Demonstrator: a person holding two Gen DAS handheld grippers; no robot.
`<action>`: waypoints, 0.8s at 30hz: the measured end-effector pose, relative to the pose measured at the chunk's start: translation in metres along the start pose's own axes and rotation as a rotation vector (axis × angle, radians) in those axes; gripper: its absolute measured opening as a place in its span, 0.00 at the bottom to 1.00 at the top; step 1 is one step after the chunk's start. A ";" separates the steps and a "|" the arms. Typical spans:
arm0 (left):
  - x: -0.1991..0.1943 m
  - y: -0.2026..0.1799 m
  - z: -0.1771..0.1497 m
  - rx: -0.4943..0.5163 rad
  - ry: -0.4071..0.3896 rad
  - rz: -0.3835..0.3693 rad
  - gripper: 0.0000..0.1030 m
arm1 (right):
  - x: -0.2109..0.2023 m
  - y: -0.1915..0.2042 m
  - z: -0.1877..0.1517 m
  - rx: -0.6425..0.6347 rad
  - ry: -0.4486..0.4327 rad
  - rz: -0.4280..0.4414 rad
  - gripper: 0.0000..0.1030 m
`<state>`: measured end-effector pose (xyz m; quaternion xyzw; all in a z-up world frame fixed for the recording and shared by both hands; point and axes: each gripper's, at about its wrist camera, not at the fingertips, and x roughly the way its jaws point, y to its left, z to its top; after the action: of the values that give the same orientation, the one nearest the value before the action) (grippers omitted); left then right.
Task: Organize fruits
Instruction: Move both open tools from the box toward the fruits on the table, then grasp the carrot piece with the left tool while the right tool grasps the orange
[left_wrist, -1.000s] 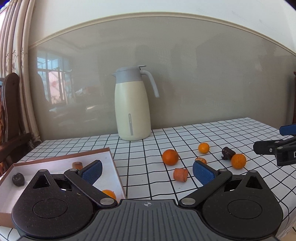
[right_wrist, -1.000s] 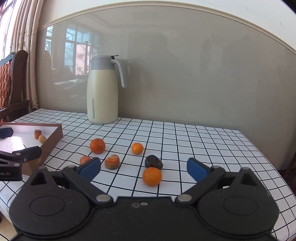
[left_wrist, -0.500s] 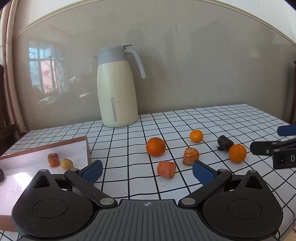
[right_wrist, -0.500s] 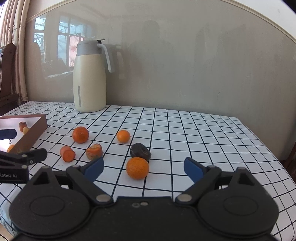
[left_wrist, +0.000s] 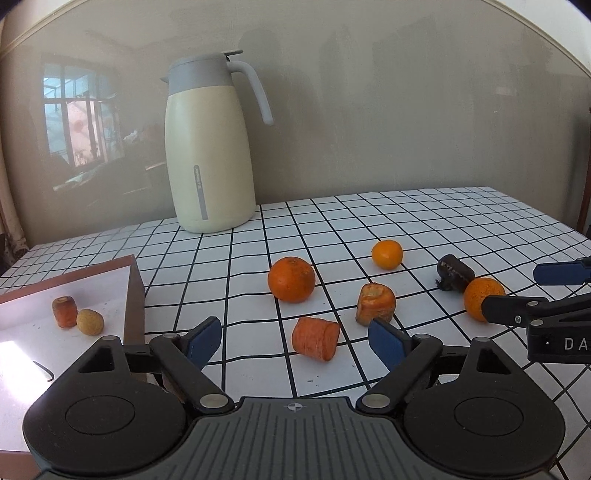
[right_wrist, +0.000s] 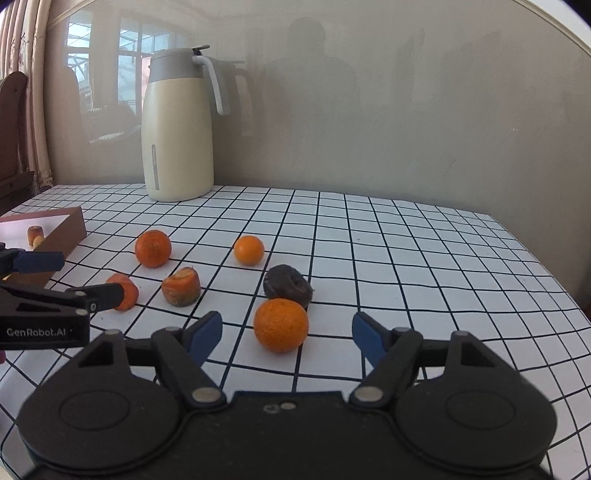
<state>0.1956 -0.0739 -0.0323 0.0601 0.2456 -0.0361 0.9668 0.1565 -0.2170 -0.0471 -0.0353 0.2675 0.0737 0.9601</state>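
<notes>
Bright daylight, even and soft across the checked table. Window reflected as pale glare on the glossy wall panel, far ahead-left of the tongs; faint silhouette of a person mirrored there too, in the right wrist view. Blown-out white patch on the box floor, left of the left tongs. Short soft shadows under the oranges, falling toward the camera. Strong fisheye bending: grid lines bowed, wall trim arched, dark vignette in the corners. Sharp between the right tongs; slightly soft at the edges.
</notes>
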 end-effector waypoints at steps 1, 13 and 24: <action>0.002 -0.001 0.000 -0.001 0.006 -0.002 0.84 | 0.002 0.000 0.000 -0.002 -0.003 -0.003 0.68; 0.025 -0.001 0.000 -0.068 0.069 -0.017 0.80 | 0.024 -0.002 0.000 0.040 0.040 0.010 0.56; 0.039 -0.003 0.003 -0.071 0.122 -0.056 0.63 | 0.032 -0.003 0.002 0.049 0.069 0.013 0.37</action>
<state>0.2307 -0.0790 -0.0486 0.0209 0.3068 -0.0508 0.9502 0.1852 -0.2159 -0.0617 -0.0126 0.3026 0.0723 0.9503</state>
